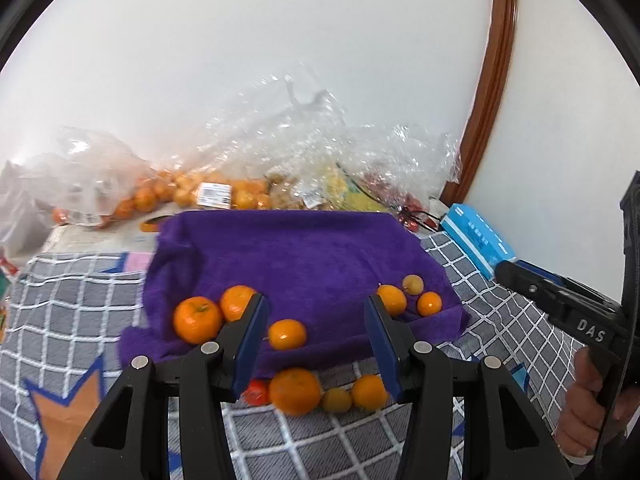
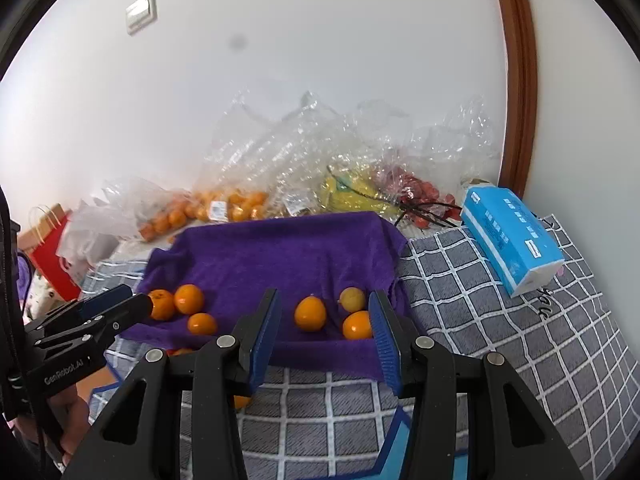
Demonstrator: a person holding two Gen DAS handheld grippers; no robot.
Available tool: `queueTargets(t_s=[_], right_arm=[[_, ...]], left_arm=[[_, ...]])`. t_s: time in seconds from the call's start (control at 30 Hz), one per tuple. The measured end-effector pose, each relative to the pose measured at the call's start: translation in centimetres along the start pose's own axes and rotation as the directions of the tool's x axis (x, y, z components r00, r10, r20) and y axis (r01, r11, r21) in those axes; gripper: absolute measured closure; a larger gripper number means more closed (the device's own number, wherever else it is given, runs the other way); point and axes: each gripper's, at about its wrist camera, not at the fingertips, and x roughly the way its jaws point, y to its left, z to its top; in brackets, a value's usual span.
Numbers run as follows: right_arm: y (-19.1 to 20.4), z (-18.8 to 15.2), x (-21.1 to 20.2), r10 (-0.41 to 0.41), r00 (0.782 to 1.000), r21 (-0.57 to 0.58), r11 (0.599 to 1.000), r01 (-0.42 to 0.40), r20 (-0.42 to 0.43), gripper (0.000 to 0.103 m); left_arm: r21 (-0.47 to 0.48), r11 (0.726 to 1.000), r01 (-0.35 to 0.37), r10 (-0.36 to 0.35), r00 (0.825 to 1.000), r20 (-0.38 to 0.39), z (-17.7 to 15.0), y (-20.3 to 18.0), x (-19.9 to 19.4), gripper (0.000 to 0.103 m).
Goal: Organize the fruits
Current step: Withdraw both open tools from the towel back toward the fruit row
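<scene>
A purple towel (image 1: 304,264) lies spread on a grey blanket with white checks (image 2: 500,320). On the towel sit two little groups of fruit. On its left side are three oranges (image 1: 197,319), two touching each other and one just beside them nearer the front. On its right side are two small oranges (image 1: 391,299) and a pale yellow fruit (image 1: 413,284), all close together.

Off the towel, just at its front edge on the blanket, lies a row of four more fruits (image 1: 295,391): a reddish one, a big orange, a small yellowish one and another orange (the reddish one is partly hidden behind a blue pad).

The left hand-held gripper (image 1: 316,344) hangs above the front edge of the towel. Its blue pads stand apart and nothing is between them. The right hand-held gripper (image 2: 326,340) hangs over the right part of the towel. Its pads stand apart too, and they pinch nothing. A hand (image 1: 588,412) holds the right one by its black handle.

Behind the towel, by the white wall, lie crinkly clear plastic bags (image 2: 304,148). One bag holds many small oranges (image 2: 228,206), one holds bananas (image 2: 348,196), and one holds something red. A blue tissue box (image 2: 512,236) rests on the blanket at the right, well apart from the fruit. A red paper bag (image 2: 50,252) stands at the far left.
</scene>
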Motion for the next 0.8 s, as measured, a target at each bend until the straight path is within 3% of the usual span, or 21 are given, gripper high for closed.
queueTargets(t_s=[0.17,0.4,0.57,0.8], right_arm=[[0.3,-0.8,-1.8,0.02,1.0,0.02,1.0,-0.02,0.007,0.056],[1.8,-1.8,-3.6,0.012,1.0,-0.031,0.999,-0.012,0.017,0.037],[3.0,-2.6,-4.7,-0.003,0.999,-0.074,0.997,0.007,0.054,0.034],[4.0,-4.0,-4.8,0.051,0.996,-0.099,0.994,-0.044,0.072,0.034]], left_arm=[[-0.068,0.998,-0.004,0.002,1.0,-0.018,-1.5,1.5,-2.0,0.055],[-0.078,0.997,-0.02,0.018,1.0,-0.025,-2.9,2.2,-3.7,0.055],[-0.07,0.997,-0.027,0.027,1.0,-0.005,-3.5,2.2,-5.1,0.054],[-0.042,0.998,-0.046,0.047,0.999,0.017,-4.3,2.0,-6.1,0.054]])
